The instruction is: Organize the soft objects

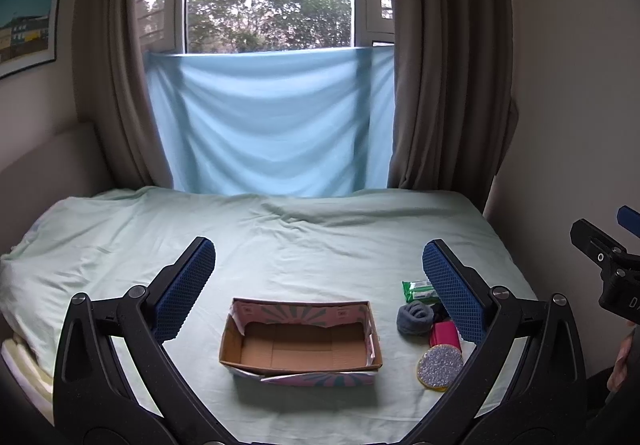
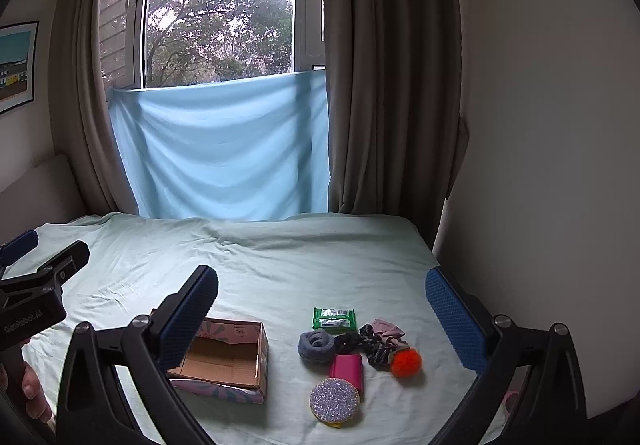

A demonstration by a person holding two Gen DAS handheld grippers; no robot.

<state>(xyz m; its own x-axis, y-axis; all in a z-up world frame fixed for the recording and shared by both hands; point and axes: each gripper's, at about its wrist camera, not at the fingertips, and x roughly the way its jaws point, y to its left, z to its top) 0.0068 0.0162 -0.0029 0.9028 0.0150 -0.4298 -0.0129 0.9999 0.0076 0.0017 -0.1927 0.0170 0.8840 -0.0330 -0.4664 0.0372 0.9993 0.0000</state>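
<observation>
left fingers [image 1: 318,281] spread, empty | right fingers [image 2: 324,309] spread, empty | soft items [image 2: 352,349] ahead, apart

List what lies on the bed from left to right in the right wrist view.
Cardboard box → grey rolled sock → pink pouch → orange pompom.

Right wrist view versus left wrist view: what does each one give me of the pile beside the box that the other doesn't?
Only the right wrist view shows the orange pom-pom and the patterned scrunchies.

Only the left wrist view shows the whole bare floor of the cardboard box.

Both show the green packet, grey rolled sock, pink pouch and glitter disc on the bed sheet. Both hand-held grippers hang open.
</observation>
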